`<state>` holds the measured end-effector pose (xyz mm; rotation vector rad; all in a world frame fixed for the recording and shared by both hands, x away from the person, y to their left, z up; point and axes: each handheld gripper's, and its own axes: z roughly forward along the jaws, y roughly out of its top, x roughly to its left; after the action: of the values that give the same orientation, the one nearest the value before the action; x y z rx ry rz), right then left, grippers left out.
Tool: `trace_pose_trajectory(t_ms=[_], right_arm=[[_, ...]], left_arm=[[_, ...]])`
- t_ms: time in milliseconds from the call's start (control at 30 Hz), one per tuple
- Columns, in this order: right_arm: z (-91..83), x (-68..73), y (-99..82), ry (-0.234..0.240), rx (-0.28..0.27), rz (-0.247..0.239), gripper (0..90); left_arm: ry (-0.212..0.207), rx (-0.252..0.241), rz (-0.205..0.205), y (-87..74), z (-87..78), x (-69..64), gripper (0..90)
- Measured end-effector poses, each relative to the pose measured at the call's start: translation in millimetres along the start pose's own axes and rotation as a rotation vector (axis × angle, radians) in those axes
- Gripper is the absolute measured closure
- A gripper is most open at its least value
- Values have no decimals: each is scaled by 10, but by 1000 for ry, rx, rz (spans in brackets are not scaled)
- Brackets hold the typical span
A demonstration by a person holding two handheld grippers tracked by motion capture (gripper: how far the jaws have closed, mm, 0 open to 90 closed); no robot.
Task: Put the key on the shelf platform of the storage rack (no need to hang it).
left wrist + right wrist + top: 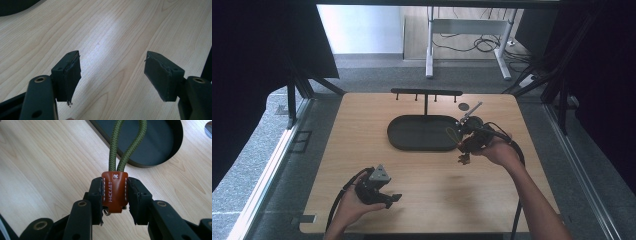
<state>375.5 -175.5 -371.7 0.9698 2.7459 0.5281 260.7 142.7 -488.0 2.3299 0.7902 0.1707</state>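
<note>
Leftmost, the left gripper (384,196) sits low near the front edge of the desk (427,200), held in a hand (349,202); in the left gripper view its jaws stand wide apart with bare wood between them and nothing held. Toward the middle, a dark oval tray (422,132) lies on the desk, with a black hook rack (426,93) standing just behind it. Further right, the right gripper (464,142) hovers just beside the tray's right end, its jaws clamped on a brown leather tab (114,192) from which a green cord loop (126,142) rises, pointing toward the tray. A small dark disc (463,106) lies on the desk behind that gripper.
</note>
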Motion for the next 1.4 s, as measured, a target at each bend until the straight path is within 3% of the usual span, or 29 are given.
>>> trace_pose_trajectory(t_ms=[600,1400], right_arm=[[76,-50,109,-1,20,-2,672],[71,-136,178,-2,-1,19,672]], left_arm=[[0,11,0,4,39,-28,296],[1,23,11,7,61,-31,294]])
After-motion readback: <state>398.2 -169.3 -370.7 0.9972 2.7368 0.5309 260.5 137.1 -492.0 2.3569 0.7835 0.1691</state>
